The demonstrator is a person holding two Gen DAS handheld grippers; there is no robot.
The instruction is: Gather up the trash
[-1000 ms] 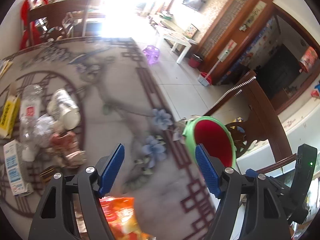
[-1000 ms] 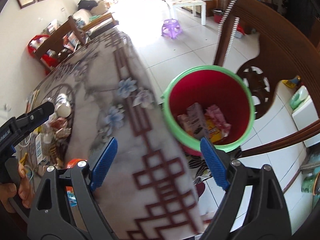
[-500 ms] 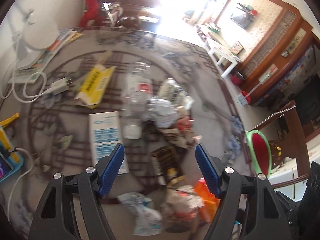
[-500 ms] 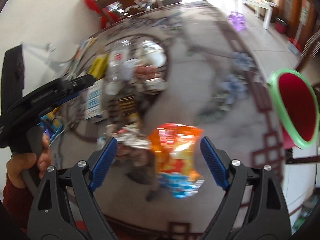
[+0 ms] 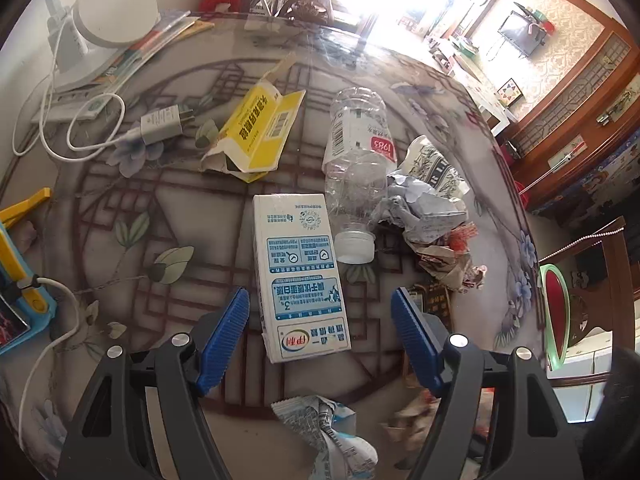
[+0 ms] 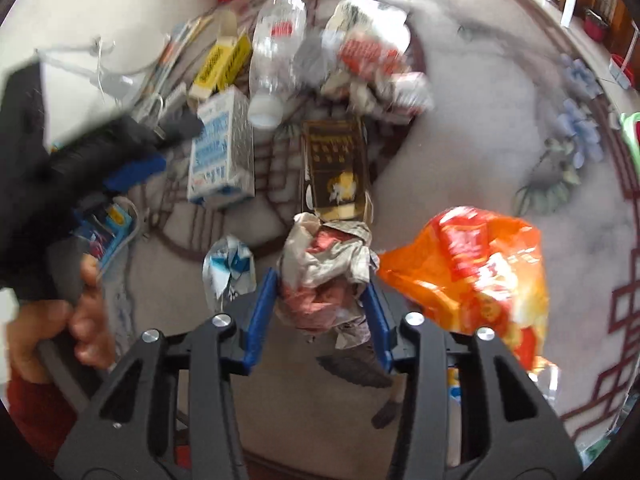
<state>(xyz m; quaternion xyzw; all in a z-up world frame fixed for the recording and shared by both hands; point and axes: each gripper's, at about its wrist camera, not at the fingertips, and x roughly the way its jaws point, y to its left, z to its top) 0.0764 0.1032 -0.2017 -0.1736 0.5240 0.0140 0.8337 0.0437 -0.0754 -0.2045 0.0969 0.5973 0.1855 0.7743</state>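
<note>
Your right tongs [image 6: 322, 312] have just been closing, and their blue pads now sit against both sides of a crumpled pink and grey wrapper [image 6: 326, 276] that lies at the near edge of the counter [image 6: 480, 128]. Just to the right of it is an orange snack bag [image 6: 472, 276], and just to the left a small blue and white wrapper [image 6: 228, 268]; a dark brown carton [image 6: 338, 172] lies flat just beyond the crumpled one. Your left tongs [image 5: 320, 332] hang open over the counter with nothing gripped, their pads on either side of the near end of a white and blue milk carton [image 5: 298, 272] without touching it. Beyond that carton lie a clear plastic bottle [image 5: 356, 168] on its side, a yellow box [image 5: 260, 132] torn open, and a heap of crumpled paper [image 5: 428, 208]. The green-rimmed red bin [image 5: 554, 312] stands past the counter's right edge.
</note>
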